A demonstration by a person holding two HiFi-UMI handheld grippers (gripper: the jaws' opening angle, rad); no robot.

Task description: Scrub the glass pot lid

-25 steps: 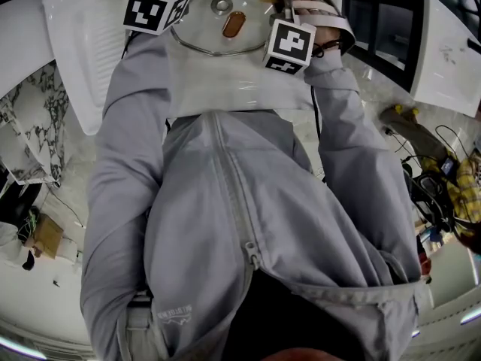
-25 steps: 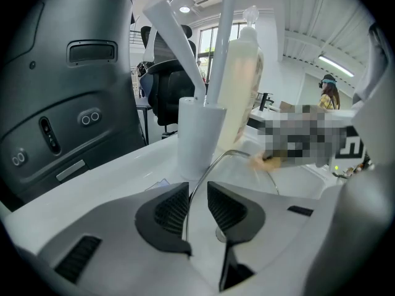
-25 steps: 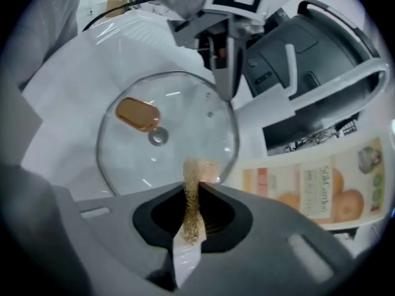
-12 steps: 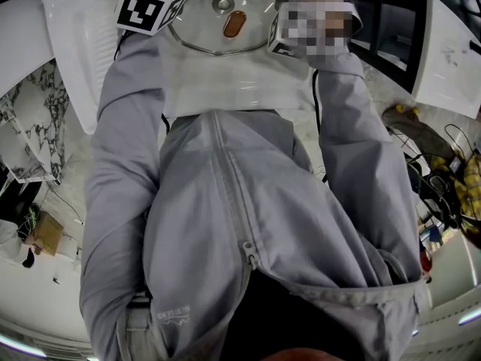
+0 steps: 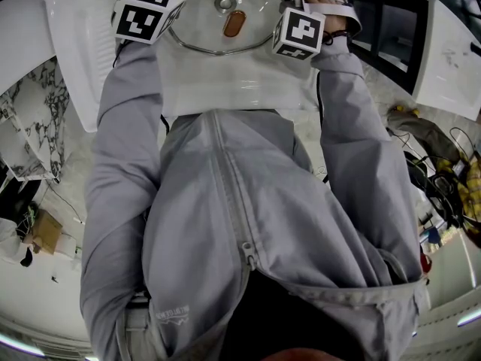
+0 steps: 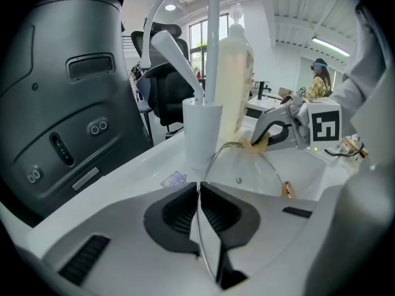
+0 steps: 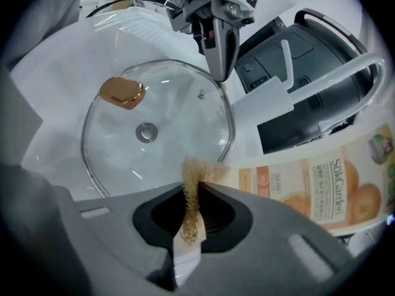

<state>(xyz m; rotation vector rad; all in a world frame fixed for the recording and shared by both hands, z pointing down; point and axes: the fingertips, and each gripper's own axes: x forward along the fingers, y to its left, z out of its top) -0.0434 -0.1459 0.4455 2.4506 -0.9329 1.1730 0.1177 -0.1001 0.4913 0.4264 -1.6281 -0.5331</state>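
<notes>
Sink (image 5: 240,89) and faucet (image 6: 213,42); left hand-held gripper (image 6: 199,187) just closed on glass lid (image 7: 173,110), right hand-held gripper (image 7: 192,191) clamping sponge (image 7: 199,169).

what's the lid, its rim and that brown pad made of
Lid: clear glass, glossy, see-through with sharp highlights. Rim: looks like polished metal, a thin bright band. Pad: coarse, fibrous, tan, probably a scouring sponge.

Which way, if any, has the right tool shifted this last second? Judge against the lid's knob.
Yes, slightly: in the head view the right tool has gone up and rightward, away from the knob of the glass pot lid.
</notes>
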